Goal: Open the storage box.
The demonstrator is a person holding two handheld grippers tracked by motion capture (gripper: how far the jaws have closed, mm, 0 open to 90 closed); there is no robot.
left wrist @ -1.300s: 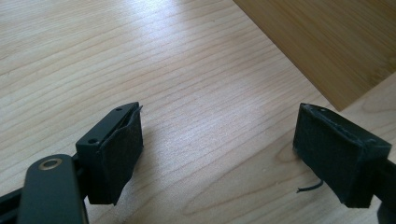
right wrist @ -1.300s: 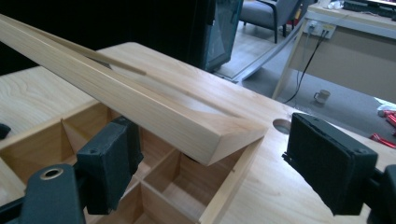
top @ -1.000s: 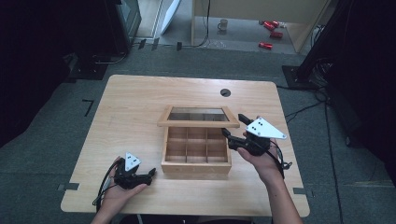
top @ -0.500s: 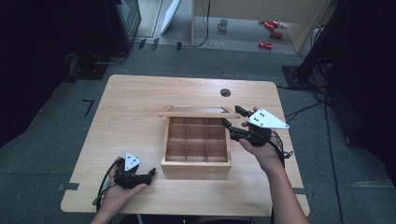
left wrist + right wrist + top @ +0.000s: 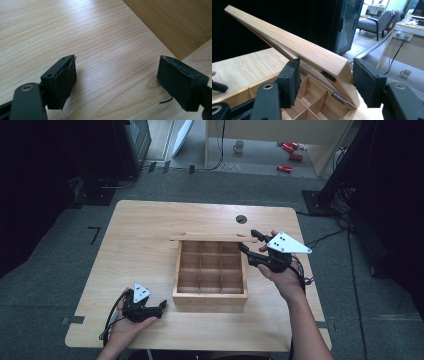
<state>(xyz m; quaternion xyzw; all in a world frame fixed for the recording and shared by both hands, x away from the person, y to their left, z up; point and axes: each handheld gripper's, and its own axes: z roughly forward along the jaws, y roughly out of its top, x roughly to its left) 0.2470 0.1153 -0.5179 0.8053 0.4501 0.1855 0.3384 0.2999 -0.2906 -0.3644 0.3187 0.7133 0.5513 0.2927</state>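
Right hand-held gripper straddling the raised lid by its side edge, seemingly to swing it on its hinges over the box mid-bench; left hand-held gripper idle, wide open, empty, near the front-left corner.

A dark round hole sits near the far edge of the wooden worktop. On the grey floor beyond lie red objects, a white mug and black cables. A grey armchair stands farther off.
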